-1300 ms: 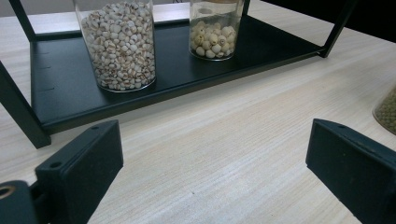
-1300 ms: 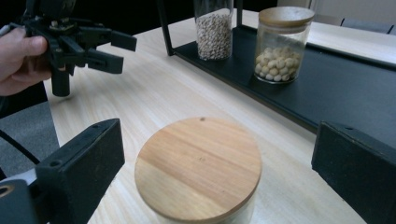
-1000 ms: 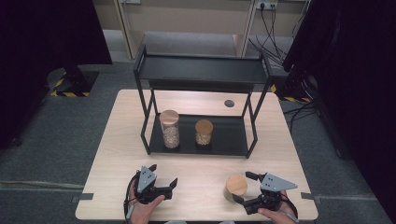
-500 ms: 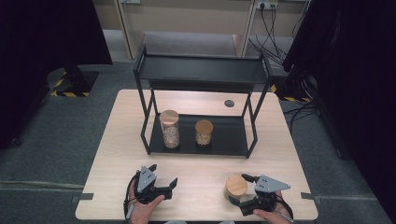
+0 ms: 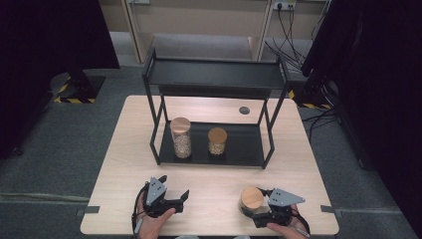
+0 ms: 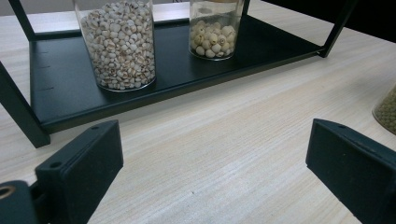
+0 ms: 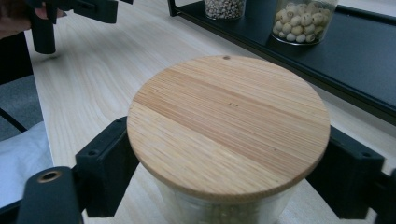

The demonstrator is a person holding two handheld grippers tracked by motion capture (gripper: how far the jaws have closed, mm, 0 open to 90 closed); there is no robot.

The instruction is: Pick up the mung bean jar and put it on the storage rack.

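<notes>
A glass jar with a round wooden lid (image 5: 251,197) stands near the table's front right. My right gripper (image 5: 255,209) has just been closing; its jaws now clamp the jar's body under the lid (image 7: 229,121), one on each side. My left gripper (image 5: 175,185) rests at the front left, open, with bare table between its fingers (image 6: 79,163). On the black rack's lower shelf (image 5: 244,144) stand a tall jar of pale grains (image 5: 181,137) and a short jar of larger white seeds (image 5: 217,141).
The two-tier black rack (image 5: 214,74) takes up the table's middle and back, its legs (image 5: 269,149) reaching toward me. A round hole (image 5: 244,110) lies in the tabletop behind it. Bare wood stretches between the two grippers.
The right gripper slid a little left around the lidded jar and its jaws closed onto it. The left gripper stayed put.
</notes>
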